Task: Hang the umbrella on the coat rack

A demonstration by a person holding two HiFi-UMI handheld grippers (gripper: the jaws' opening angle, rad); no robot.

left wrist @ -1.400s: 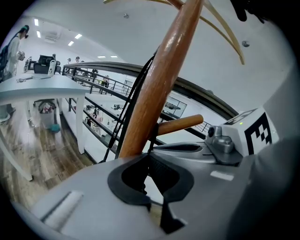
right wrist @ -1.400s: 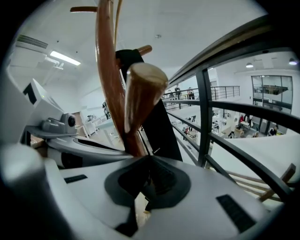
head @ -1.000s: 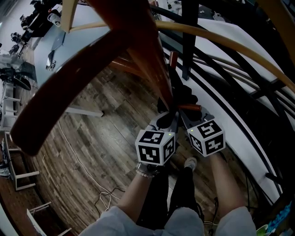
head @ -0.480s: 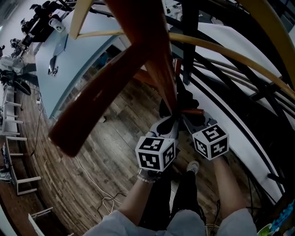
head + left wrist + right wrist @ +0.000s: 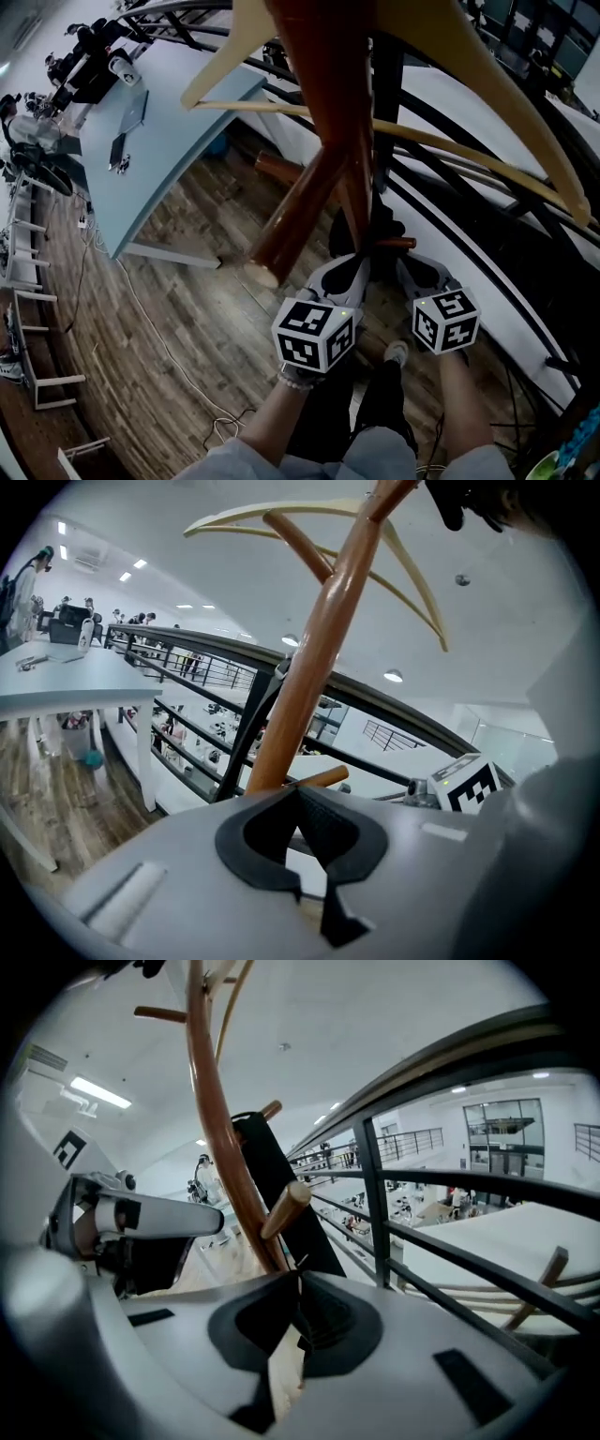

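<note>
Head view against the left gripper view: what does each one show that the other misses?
Only the head view shows the brown plank floor and the person's legs. Only the left gripper view shows the white ceiling and its round lights. Both show the brown wooden coat rack pole, the pale curved wooden hanger, the light blue table and the black metal railing.

Coat rack [image 5: 325, 94] glossy brown wood; floor [image 5: 159, 347] matt wood planks.

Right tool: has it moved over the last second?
Yes. The right tool has drawn back toward the person, farther from the coat rack's short peg.
</note>
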